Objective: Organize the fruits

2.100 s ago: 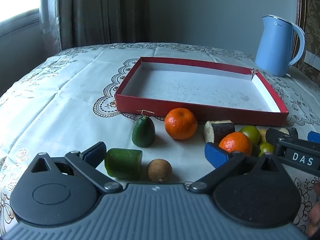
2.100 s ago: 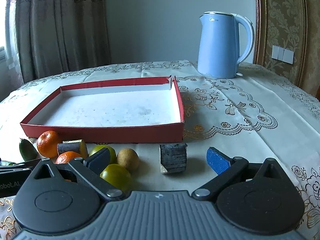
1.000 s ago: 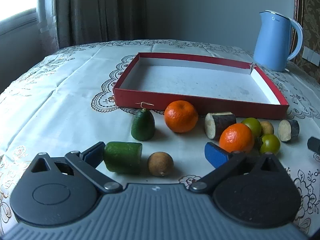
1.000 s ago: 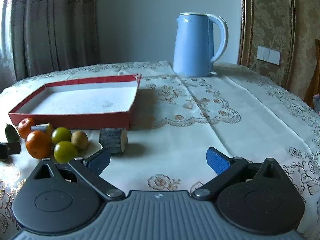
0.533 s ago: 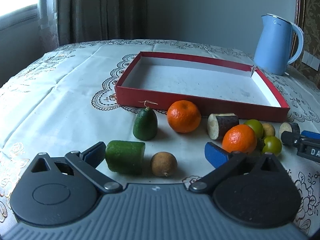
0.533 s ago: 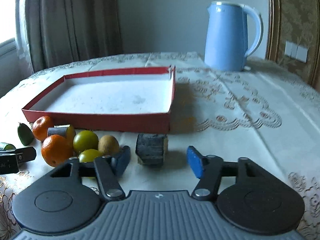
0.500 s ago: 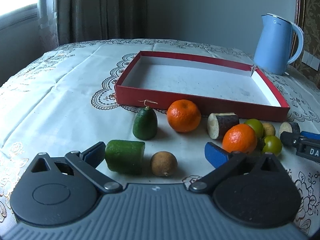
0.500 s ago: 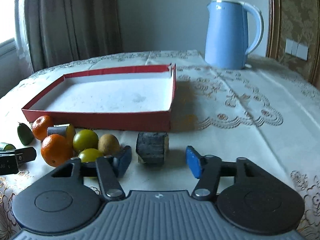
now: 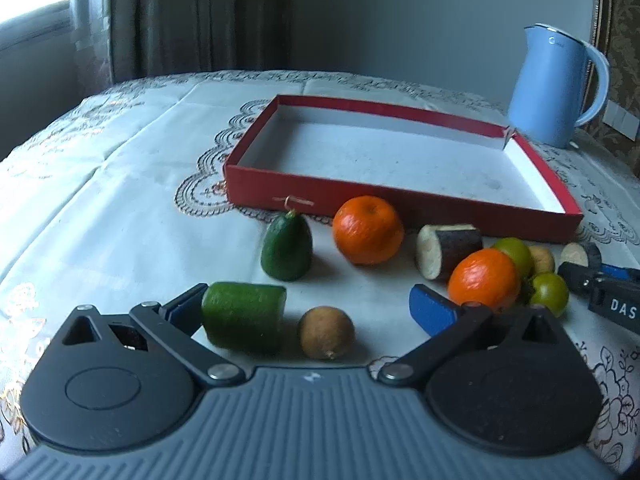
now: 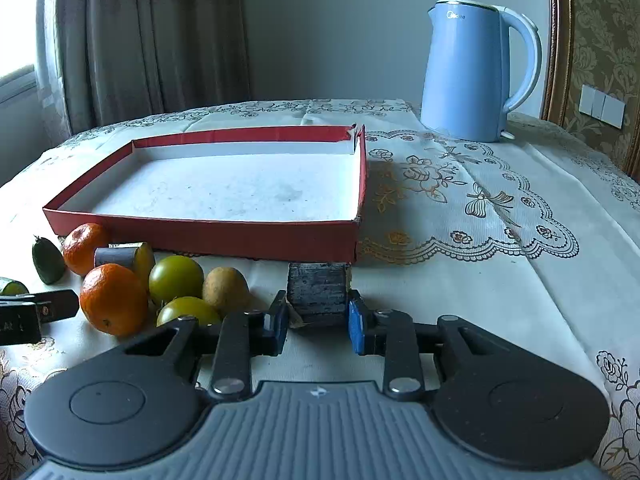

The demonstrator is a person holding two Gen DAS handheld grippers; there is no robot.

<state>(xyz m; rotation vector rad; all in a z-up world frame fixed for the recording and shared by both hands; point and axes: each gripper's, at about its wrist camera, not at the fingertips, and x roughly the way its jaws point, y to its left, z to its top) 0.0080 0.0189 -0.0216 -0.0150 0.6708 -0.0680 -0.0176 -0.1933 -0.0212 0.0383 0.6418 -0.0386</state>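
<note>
Now your left hand-held gripper (image 9: 306, 306) stays spread wide over the cloth-covered bench (image 9: 100, 208), much as it was half a second ago, with the cut green cucumber piece (image 9: 244, 320) lying against its left pad and the small brown kiwi-like fruit (image 9: 327, 333) inside the gap, touching neither pad. Just beyond stand the dark green avocado-shaped fruit (image 9: 287, 248) and the round orange tangerine (image 9: 368, 229), both in front of the shallow red cardboard tray with a white floor (image 9: 276, 188), which holds no fruit. Further right a second orange tangerine (image 9: 483, 278) partly hides the pale-ended dark eggplant chunk (image 9: 448, 250); two green tomatoes and a small tan fruit sit half covered behind it.

Your right hand-held gripper (image 10: 318, 322) has changed most: its jaws, half open a moment ago, have narrowed onto the dark grey cut eggplant block (image 10: 318, 294), both blue pads at its sides. Whether the block has left the bench you cannot tell. It sits just before the tray's near right corner. At far right stands the pale blue electric kettle (image 10: 466, 76); the left gripper's tip is cut off at the left edge of the right wrist view.
</note>
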